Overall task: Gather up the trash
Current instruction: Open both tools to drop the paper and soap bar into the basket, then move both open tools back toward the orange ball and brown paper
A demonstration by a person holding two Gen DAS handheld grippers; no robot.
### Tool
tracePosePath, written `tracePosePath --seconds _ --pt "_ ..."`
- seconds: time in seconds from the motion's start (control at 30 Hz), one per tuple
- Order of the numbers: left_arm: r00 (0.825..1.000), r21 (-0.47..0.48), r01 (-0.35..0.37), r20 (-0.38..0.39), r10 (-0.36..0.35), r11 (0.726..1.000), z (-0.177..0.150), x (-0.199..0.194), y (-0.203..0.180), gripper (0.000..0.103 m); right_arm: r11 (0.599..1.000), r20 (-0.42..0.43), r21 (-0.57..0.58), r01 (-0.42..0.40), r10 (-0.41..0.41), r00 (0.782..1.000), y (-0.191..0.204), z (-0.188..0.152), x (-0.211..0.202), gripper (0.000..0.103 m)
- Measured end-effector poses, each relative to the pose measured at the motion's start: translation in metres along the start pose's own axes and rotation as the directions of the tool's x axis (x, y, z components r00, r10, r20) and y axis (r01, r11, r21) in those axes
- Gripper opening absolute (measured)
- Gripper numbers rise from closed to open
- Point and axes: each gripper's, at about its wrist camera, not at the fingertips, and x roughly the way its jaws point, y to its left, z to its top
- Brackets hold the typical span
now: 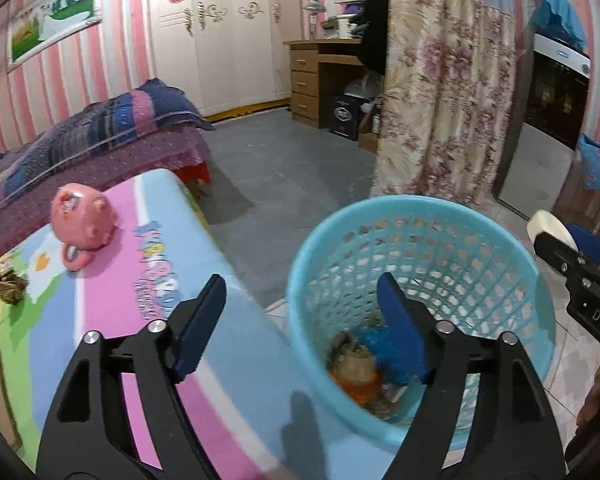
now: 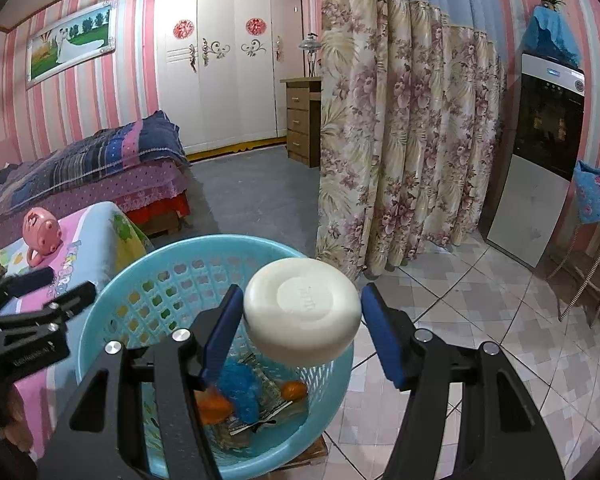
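While the right gripper (image 2: 298,316) clamps white soap (image 2: 302,310), left gripper (image 1: 302,328) gapes over trash-filled basket (image 1: 512,256).

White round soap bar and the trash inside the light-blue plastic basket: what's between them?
Only air, seen in the right wrist view: the soap bar hangs above the trash in the basket.

The surface (image 1: 112,280) wears a pastel cartoon-printed cover; on it sit a pink pig-shaped toy (image 1: 83,220) and a brownish crumpled wad (image 1: 10,286), well apart. Beside it stands a blue basket (image 1: 420,216).
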Motion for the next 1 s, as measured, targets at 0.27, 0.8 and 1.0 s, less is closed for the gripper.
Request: tracePosePath --seconds 0.27,0.8,1.0 --pt "0.995 -0.052 -0.094 0.038 0.096 0.994 -0.002 -0.033 0.048 0.090 0.997 -0.019 -0.074 -0.005 0.003 1.000 0.028 0.002 0.014 0.061" --pt "0.961 -0.188 -0.262 0.035 0.273 0.947 -0.021 -0.100 0.137 0.097 0.981 0.033 -0.146 -0.128 0.135 0.990 0.080 0.016 -0.029 0.096" --pt "0.937 -0.235 -0.333 0.025 0.349 0.913 -0.038 -0.123 0.175 0.097 0.958 0.019 -0.189 -0.216 0.223 0.975 0.119 0.013 -0.042 0.096"
